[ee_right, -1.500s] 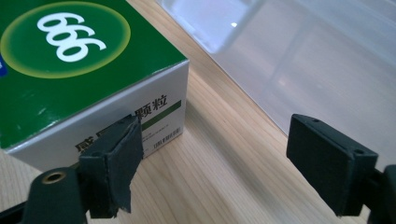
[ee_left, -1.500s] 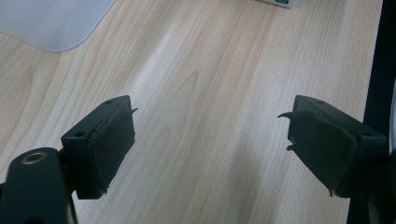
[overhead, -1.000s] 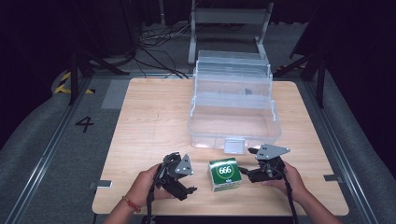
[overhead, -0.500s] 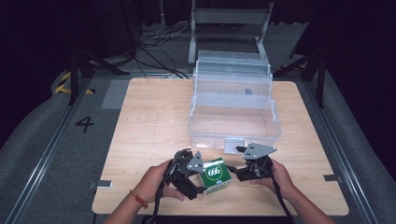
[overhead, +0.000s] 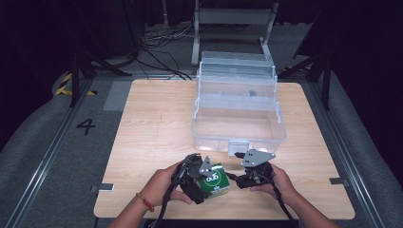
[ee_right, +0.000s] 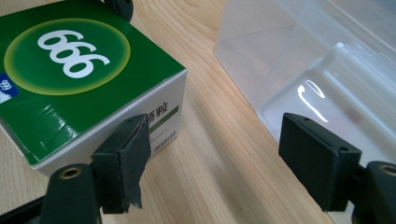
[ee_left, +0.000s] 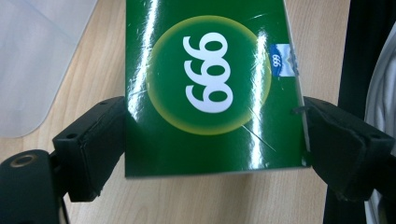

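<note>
Left gripper [overhead: 199, 176] sits at the near edge of the wooden table [overhead: 152, 123], its 2 black jaws spread to the width of the green box [overhead: 215, 177] and standing against the box's 2 opposite sides; in the left gripper view the pads [ee_left: 100, 140] meet the box's edges, though how firmly they press cannot be told. To that gripper's left the tabletop lies bare out to the table's left edge, and a wide open stretch of wood runs from there toward the far edge. Its hand [overhead: 164, 183] comes in from the bottom of the high view, the forearm angled up and to the right, a thin band at the wrist. Between the 2 grippers, near the table's front edge, the box shows a glossy green top with a yellow-ringed circle and white "666", a small blue label near one edge, and a white side with printed characters; its base lies flat on the wood in the right gripper view. Right gripper [overhead: 251, 175] rests just beside the box, jaws wide apart and holding nothing; one jaw lies close by the box's white side, the other toward the clear plastic bin [overhead: 237, 102]. That bin stands open just behind both grippers, leaving a narrow strip of table between its front wall and the box.
</note>
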### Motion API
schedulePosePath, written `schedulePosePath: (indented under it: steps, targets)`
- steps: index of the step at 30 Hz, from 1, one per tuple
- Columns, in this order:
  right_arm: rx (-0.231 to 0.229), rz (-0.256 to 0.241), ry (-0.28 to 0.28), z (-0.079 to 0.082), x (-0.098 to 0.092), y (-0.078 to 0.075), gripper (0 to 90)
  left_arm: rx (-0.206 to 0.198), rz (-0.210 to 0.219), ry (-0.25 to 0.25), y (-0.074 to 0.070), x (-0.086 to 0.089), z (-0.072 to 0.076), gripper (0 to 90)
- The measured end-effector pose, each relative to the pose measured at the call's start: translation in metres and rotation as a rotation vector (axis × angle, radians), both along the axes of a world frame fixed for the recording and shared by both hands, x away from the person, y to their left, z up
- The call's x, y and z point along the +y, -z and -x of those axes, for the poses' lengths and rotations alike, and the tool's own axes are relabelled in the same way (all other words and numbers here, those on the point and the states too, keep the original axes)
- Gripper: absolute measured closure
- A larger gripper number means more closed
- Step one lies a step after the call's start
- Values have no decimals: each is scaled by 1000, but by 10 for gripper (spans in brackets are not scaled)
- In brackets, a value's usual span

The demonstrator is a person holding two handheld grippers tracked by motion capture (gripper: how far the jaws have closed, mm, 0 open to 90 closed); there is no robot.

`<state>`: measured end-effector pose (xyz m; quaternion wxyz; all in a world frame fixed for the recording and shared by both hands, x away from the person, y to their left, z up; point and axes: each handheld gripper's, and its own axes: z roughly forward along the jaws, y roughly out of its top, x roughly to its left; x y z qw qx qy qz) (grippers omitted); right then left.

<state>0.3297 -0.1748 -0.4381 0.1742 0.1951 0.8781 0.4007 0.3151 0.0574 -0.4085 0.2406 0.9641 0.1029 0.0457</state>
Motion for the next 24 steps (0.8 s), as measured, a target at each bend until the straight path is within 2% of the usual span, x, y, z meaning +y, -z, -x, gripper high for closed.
schedulePosePath:
  steps: [5,12,14,17,18,19,21,22,24]
  targets:
    - [-3,-2,-7,1,2,0,270,24,-16,2,3,-2,-3,115]
    - [7,-12,-24,4,7,2,278,50,-93,14,7,-5,-6,117]
    - [11,-10,-31,5,7,2,278,54,-95,10,7,-5,-5,123]
    - [31,-12,-37,5,5,1,274,49,-99,9,8,-4,-4,134]
    - [55,-2,-60,5,3,0,320,45,-102,9,7,-4,-4,134]
    - [78,10,-80,7,0,-1,322,45,-104,11,7,-4,-4,139]
    - [98,24,-72,7,-5,-3,321,48,-97,4,7,-3,-3,143]
    - [122,35,-56,6,-11,-5,302,48,-98,4,7,-2,-3,144]
    - [153,37,-14,3,-21,-7,202,50,-100,2,7,-1,-3,145]
